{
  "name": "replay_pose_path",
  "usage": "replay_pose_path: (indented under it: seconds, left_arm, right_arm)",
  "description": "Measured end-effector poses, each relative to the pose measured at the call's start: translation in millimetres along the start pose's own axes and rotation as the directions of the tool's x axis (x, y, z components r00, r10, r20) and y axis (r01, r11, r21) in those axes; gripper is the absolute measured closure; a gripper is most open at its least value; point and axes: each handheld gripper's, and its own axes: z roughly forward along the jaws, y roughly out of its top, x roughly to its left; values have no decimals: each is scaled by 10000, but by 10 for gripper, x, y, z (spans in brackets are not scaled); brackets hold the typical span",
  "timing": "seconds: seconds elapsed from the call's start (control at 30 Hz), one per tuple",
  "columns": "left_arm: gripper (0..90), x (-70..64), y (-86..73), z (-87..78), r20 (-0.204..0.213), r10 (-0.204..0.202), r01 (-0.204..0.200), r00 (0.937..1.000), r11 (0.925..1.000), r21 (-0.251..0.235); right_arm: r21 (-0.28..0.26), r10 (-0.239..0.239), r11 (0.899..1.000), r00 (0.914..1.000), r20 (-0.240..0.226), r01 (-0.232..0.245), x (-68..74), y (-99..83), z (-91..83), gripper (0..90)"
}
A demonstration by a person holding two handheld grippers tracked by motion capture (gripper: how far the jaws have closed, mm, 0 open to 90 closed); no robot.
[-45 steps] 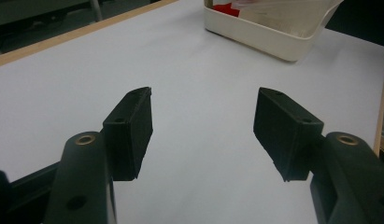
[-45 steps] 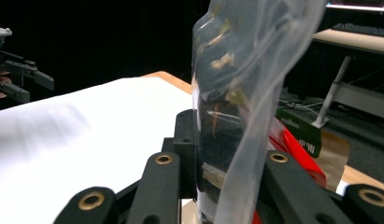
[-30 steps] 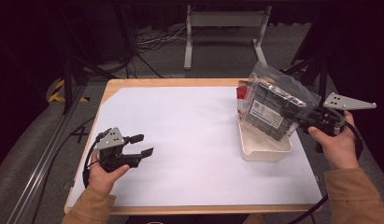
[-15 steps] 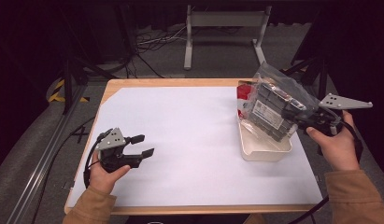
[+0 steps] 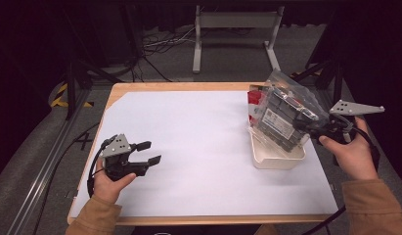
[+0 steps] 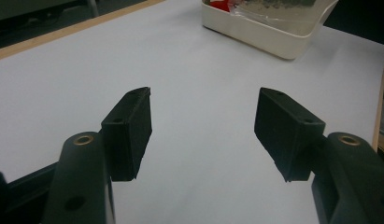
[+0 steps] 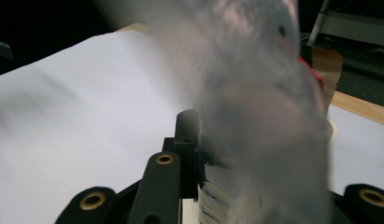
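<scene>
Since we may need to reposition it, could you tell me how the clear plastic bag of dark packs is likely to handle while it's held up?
The clear plastic bag probably flops: its film crinkles loosely around the stacked packs. It seems fairly heavy for its size, being packed full. Held at one edge by the right claw, tilted over the white tray, it may swing or slip.

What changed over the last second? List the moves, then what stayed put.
The right gripper, shut on the clear bag, tipped it a little more upright above the white tray; nothing was let go. The left gripper stayed open and idle, and the tray did not move.
</scene>
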Motion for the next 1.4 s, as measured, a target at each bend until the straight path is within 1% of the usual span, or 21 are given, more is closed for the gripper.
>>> replay_pose_path:
  seconds: [0.07,0.1,0.13,0.2,0.3,0.4,0.47,0.57,0.63,0.7,0.77,0.8,0.87,0.9,0.97,1.03,1.1,1.2,1.27,1.33,1.4]
  left_arm:
    - [373,-1,2,-2,20,35,-35,10000,10000,29]
    - [373,-2,3,-3,-4,50,-50,10000,10000,1]
    - [373,-2,3,-3,8,28,-28,10000,10000,-3]
    - [373,-1,2,-1,6,27,-27,10000,10000,16]
    - [373,-5,1,-1,15,-3,2,10000,10000,35]
    - [373,-2,2,5,6,42,-42,10000,10000,30]
    - [373,-4,1,9,16,40,-40,10000,10000,57]
    - [373,-7,4,10,29,78,-78,10000,10000,42]
    - [373,-8,3,6,20,47,-47,10000,10000,44]
    - [373,-4,0,8,14,34,-34,10000,10000,53]
    - [373,0,-2,11,14,53,-53,10000,10000,30]
    - [373,-1,-3,14,15,20,-20,10000,10000,29]
    - [373,-7,0,14,45,26,-26,10000,10000,63]
    - [373,-10,1,15,30,61,-61,10000,10000,22]
    - [373,-10,2,13,12,91,-91,10000,10000,20]
    - [373,-12,1,3,43,25,-26,10000,10000,28]
    - [373,-9,2,2,36,43,-43,10000,10000,9]
    - [373,-6,2,2,32,36,-36,10000,10000,-1]
    - [373,-5,2,2,29,30,-30,10000,10000,-3]
    - [373,-6,3,3,33,64,-64,10000,10000,-3]
    - [373,-11,4,5,43,54,-54,10000,10000,15]
  right_arm:
    - [28,-11,10000,10000,73,11,4,21,-24,760]
    - [264,-69,9996,9996,258,62,14,63,-66,760]
    - [318,-44,9995,9997,226,37,19,73,-70,760]
    - [510,-257,9984,9995,164,248,43,104,-74,760]
    - [372,-284,9989,9995,135,278,63,151,-110,760]
    - [372,-317,9988,9993,178,310,69,162,-113,760]
    - [390,-320,9987,9994,102,316,71,152,-85,760]
    - [458,-399,9982,9991,115,394,73,128,-30,759]
    - [535,-371,9979,9992,145,363,71,106,13,759]
    - [552,-301,9980,9995,74,297,71,99,34,760]
    - [615,-334,9976,9994,79,328,78,98,46,760]
    - [846,-400,9957,9991,108,389,103,93,90,760]
    - [948,-420,9947,9991,103,408,116,89,114,761]
    - [1193,-530,9916,9985,156,508,149,77,175,760]
    - [1259,-598,9904,9979,248,562,171,79,198,760]
    - [1302,-491,9905,9983,313,447,174,85,191,761]
    - [1313,-423,9906,9987,301,380,164,86,176,760]
    - [1126,-431,9928,9987,278,397,161,147,94,761]
    - [1021,-602,9932,9975,370,562,173,221,2,761]
    - [1075,-632,9925,9973,385,587,194,291,-77,761]
    - [1122,-800,9909,9959,431,747,217,339,-125,761]
